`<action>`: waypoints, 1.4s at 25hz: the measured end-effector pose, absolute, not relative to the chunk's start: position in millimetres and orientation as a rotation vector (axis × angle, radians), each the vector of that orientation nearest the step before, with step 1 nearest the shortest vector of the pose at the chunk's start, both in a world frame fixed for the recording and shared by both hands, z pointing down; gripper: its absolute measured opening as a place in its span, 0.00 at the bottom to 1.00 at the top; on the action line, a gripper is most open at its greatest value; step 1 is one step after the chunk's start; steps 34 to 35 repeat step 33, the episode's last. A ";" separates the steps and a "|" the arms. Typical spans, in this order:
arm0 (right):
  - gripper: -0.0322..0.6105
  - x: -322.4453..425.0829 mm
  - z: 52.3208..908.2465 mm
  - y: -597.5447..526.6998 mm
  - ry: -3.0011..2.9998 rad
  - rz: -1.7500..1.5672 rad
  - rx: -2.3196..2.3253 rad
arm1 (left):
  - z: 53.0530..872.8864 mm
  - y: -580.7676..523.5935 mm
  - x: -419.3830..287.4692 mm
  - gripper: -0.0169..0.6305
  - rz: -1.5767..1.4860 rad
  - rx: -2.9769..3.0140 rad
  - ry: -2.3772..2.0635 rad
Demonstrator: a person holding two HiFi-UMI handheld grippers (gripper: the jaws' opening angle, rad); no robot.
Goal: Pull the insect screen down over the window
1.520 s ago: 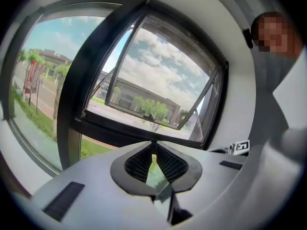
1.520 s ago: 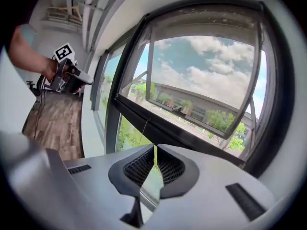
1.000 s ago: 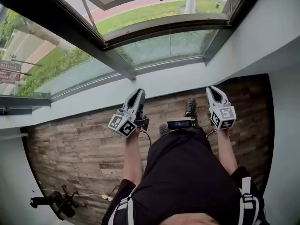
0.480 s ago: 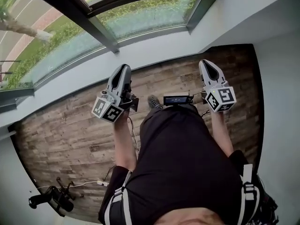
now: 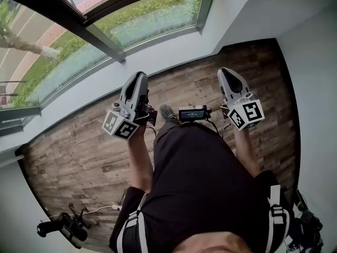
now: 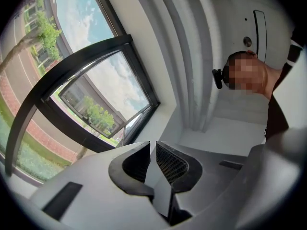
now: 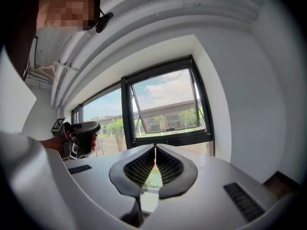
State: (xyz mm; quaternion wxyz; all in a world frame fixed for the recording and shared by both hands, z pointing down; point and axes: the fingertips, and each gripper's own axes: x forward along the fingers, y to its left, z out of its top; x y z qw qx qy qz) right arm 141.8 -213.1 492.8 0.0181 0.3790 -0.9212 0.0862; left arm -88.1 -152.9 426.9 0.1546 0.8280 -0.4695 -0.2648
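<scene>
Strong daylight floods in through the window [image 5: 147, 17], lighting the white walls [image 7: 259, 80] and wooden floor [image 5: 79, 152] evenly, with only soft shadows. Both gripper views bulge fisheye-fashion and fade to black at the corners; their nearest foreground is slightly out of focus.

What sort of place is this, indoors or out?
Indoors, probably a bare room in a house or office building: a wood-plank floor, plain white walls, and a dark-framed window, its sash tilted open, looking onto a lawn.
</scene>
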 end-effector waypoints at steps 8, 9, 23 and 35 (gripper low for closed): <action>0.06 216.6 522.7 -158.0 -2.902 0.449 1.164 | 442.8 -83.8 -10.3 0.08 -0.641 2.360 -1.385; 0.06 218.7 525.0 -150.9 -2.910 0.454 1.143 | 444.6 -74.7 -5.8 0.08 -0.635 2.354 -1.396; 0.06 221.1 511.9 -97.6 -2.998 0.320 0.958 | 437.5 -31.2 24.8 0.08 -0.637 2.387 -1.439; 0.06 230.3 506.7 -110.5 -3.008 0.302 0.943 | 430.0 -42.3 35.8 0.08 -0.625 2.403 -1.449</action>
